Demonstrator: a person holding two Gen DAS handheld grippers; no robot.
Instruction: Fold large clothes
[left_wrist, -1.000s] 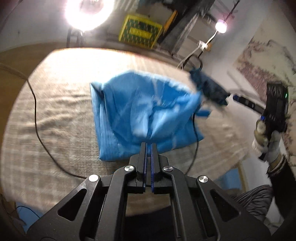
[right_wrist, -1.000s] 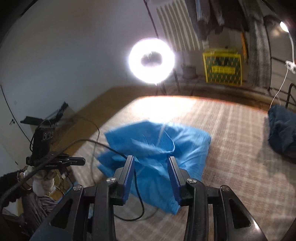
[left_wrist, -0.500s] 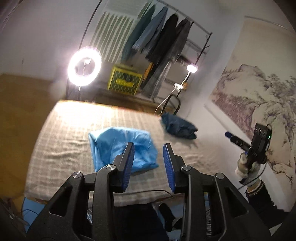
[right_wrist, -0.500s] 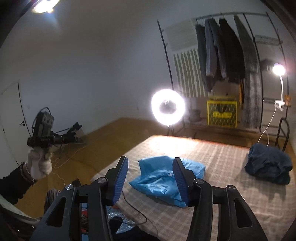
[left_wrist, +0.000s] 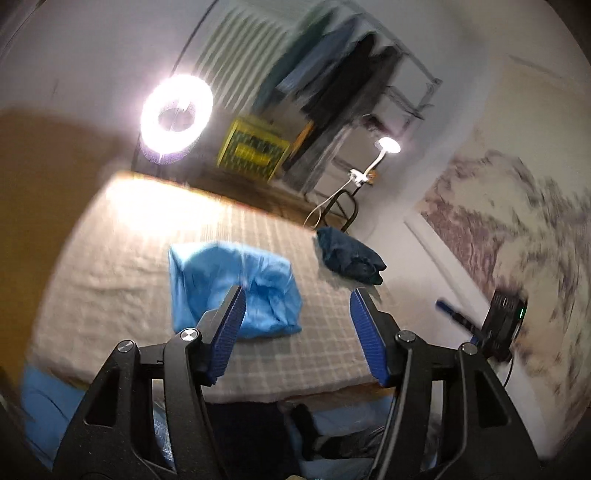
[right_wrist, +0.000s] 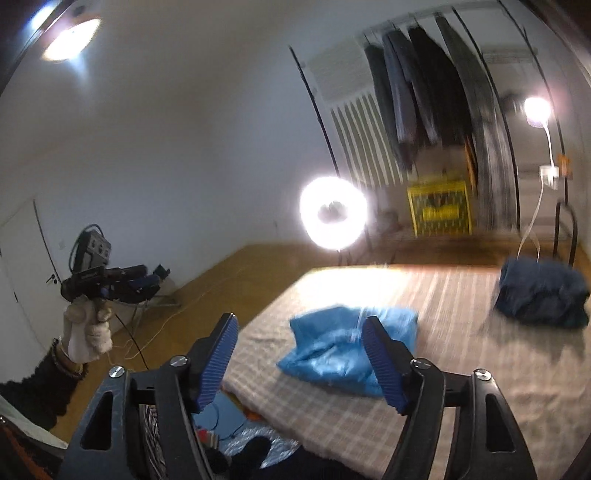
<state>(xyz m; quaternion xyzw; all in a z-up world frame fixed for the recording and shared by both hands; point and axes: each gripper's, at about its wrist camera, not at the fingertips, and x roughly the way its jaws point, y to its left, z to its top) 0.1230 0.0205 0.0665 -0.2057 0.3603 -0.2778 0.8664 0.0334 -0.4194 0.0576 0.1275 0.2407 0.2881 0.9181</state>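
It was a bedroom in a home. There was a bed (left_wrist: 110, 258) with a checked cover, coats hanging on a clothes rack (right_wrist: 424, 96), a wooden floor (right_wrist: 229, 273), and a big painting (left_wrist: 517, 221) on the wall.

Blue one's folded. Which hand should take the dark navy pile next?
Right, probably. The dark navy pile lies at the far right corner of the bed, on the side of the right claw; the left claw would have to cross the folded blue garment. Both claws are empty, jaws opening.
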